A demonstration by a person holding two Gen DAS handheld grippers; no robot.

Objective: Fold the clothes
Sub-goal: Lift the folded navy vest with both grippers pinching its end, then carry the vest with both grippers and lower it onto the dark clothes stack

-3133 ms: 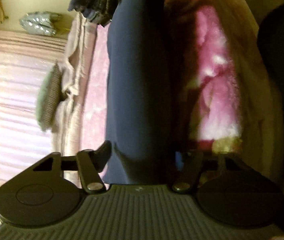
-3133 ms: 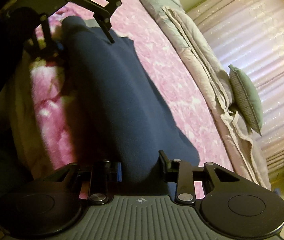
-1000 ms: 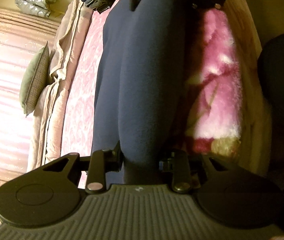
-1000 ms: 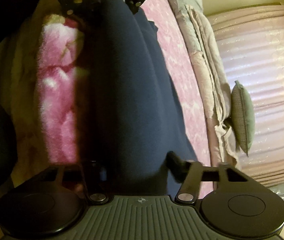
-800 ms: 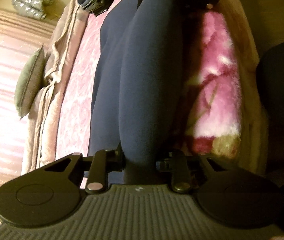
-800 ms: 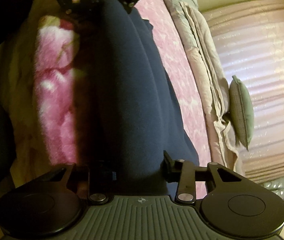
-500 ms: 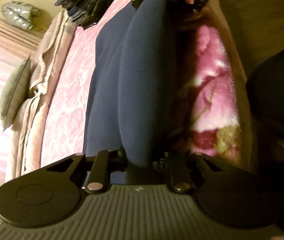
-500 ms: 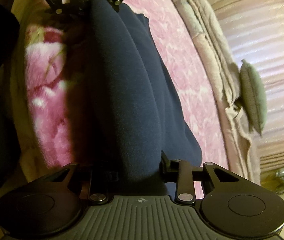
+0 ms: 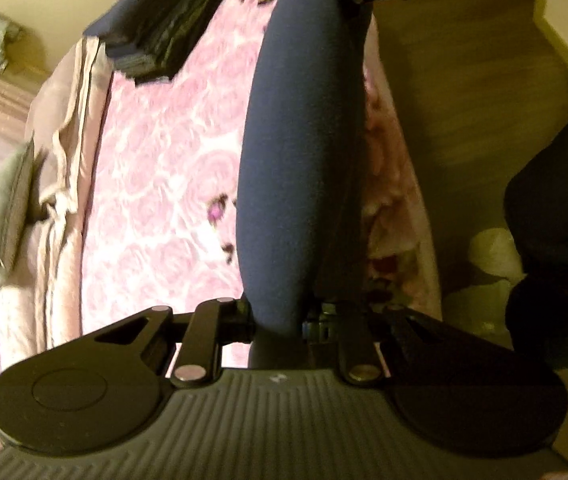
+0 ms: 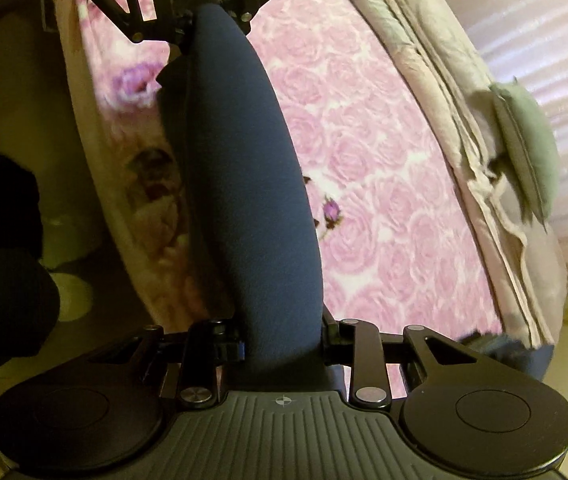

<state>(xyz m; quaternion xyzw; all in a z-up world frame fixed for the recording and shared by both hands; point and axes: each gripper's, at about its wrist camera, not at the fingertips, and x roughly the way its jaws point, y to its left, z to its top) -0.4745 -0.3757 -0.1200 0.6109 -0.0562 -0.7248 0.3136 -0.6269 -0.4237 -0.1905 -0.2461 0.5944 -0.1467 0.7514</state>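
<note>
- Left wrist view: the left gripper [image 9: 278,322] has its jaws clamped on one end of a navy garment [image 9: 299,152], stretched taut above the bed [image 9: 156,184] near its floor-side edge; folded dark clothes [image 9: 156,36] are stacked at a far corner.
- Right wrist view: the right gripper [image 10: 284,344] pinches the garment's other end [image 10: 244,200]; a green cushion [image 10: 531,152] sits at the bed's curtain-side edge.

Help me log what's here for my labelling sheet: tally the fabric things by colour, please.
Navy garment stretched between both grippers: 1
Dark folded stack on the bed, number of pieces unclear: 1
Pink rose-print bedspread: 1
Beige folded quilt along the far side: 1
Green cushion: 1
Total: 5
</note>
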